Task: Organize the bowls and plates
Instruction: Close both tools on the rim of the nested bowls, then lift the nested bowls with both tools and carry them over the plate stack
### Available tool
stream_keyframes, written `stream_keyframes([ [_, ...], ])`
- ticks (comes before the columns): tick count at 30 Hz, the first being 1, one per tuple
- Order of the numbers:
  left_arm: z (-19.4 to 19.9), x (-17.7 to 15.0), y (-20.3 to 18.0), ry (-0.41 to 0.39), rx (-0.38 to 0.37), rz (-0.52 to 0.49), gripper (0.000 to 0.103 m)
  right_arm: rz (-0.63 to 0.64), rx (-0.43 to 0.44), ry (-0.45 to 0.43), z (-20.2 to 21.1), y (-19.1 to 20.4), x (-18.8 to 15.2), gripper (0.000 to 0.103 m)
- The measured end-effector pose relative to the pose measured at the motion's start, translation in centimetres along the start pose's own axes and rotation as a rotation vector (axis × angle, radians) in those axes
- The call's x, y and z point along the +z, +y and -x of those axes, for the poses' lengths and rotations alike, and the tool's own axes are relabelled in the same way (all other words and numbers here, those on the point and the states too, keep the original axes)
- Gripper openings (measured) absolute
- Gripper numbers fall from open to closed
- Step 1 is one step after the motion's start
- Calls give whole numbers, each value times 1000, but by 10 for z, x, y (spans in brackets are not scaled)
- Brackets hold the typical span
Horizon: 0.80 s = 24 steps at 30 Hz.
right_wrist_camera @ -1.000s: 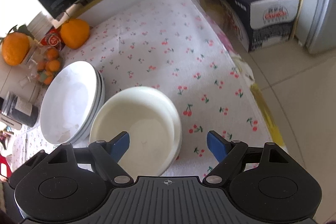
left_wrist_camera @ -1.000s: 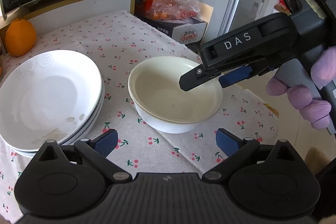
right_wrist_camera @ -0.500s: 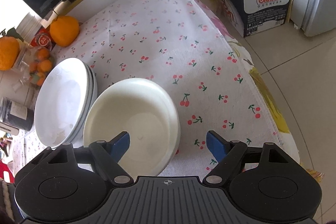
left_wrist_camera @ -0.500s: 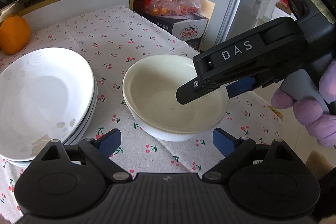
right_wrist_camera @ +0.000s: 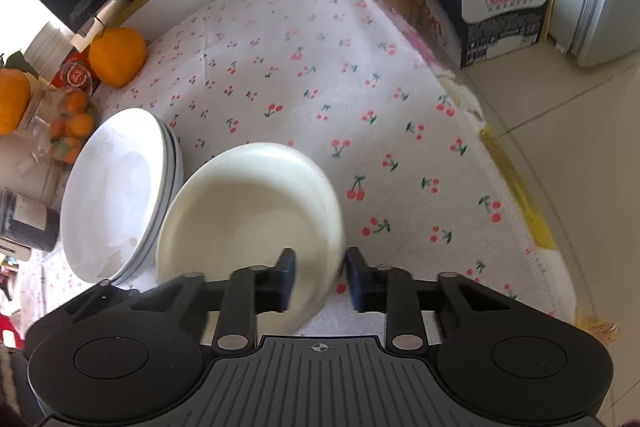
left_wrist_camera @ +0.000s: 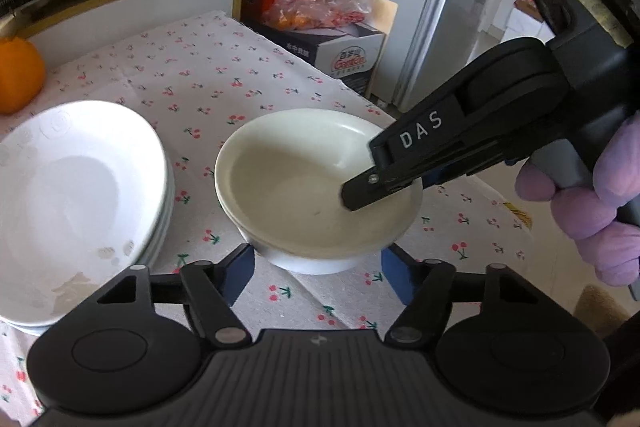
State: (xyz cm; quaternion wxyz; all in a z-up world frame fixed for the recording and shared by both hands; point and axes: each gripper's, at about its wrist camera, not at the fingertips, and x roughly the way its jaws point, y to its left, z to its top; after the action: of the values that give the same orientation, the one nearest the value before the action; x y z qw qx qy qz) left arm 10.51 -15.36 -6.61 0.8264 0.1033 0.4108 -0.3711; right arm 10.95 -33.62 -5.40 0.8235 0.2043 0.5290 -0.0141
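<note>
The right hand-held gripper is closing its jaws, wide apart a second ago, across the near rim of the cream bowl, beside the stacked white plates on the tabletop. The left hand-held gripper is narrowing around the bowl's base without touching, so a lift seems imminent.

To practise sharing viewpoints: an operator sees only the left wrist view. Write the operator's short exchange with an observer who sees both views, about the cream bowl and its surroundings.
Operator: How do the right gripper pads sit on the cream bowl?
Observer: One pad is inside the rim and one outside. The jaws are closing with the rim between them.
Operator: Is anything beyond the stacked plates?
Observer: A clear container of small oranges sits just left of them.
</note>
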Motion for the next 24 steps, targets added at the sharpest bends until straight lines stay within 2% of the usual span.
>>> stream_keyframes([
  [13, 22, 10, 9, -43, 16, -3, 62, 5, 46, -63, 18, 15, 7, 22],
  [24, 52, 16, 35, -85, 61, 11, 62, 18, 115, -115, 26, 57, 19, 22],
])
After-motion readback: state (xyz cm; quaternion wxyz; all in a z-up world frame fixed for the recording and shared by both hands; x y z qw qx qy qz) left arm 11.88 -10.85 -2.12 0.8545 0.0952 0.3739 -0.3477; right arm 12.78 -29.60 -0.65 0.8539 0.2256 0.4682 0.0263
